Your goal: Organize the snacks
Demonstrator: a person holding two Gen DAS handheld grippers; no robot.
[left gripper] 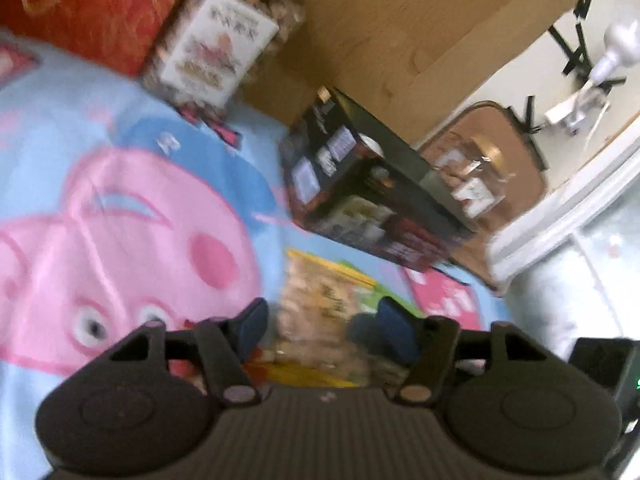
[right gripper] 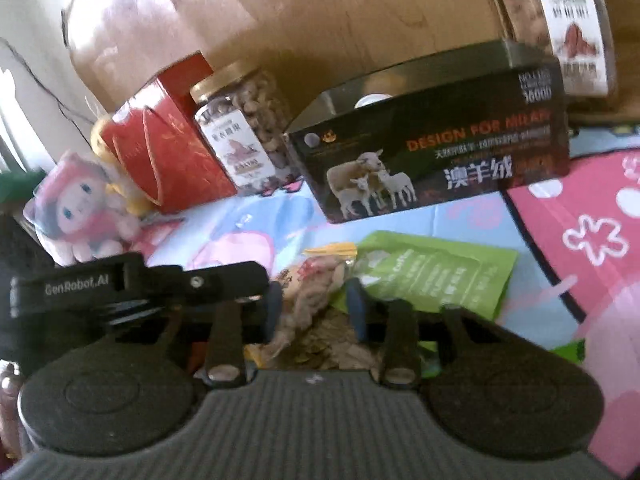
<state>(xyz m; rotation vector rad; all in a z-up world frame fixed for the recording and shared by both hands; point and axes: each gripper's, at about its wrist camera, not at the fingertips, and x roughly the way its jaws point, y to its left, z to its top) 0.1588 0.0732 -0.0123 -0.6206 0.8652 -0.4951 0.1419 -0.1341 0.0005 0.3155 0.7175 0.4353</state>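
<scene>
Snacks lay mostly unsorted: right gripper pinched a clear bag; left gripper gaped around it; box awaited.

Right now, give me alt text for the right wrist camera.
The right gripper straddles a clear snack bag lying on a cartoon blanket beside a green packet. Behind stand a black sheep-print box, a nut jar and a red box.
</scene>
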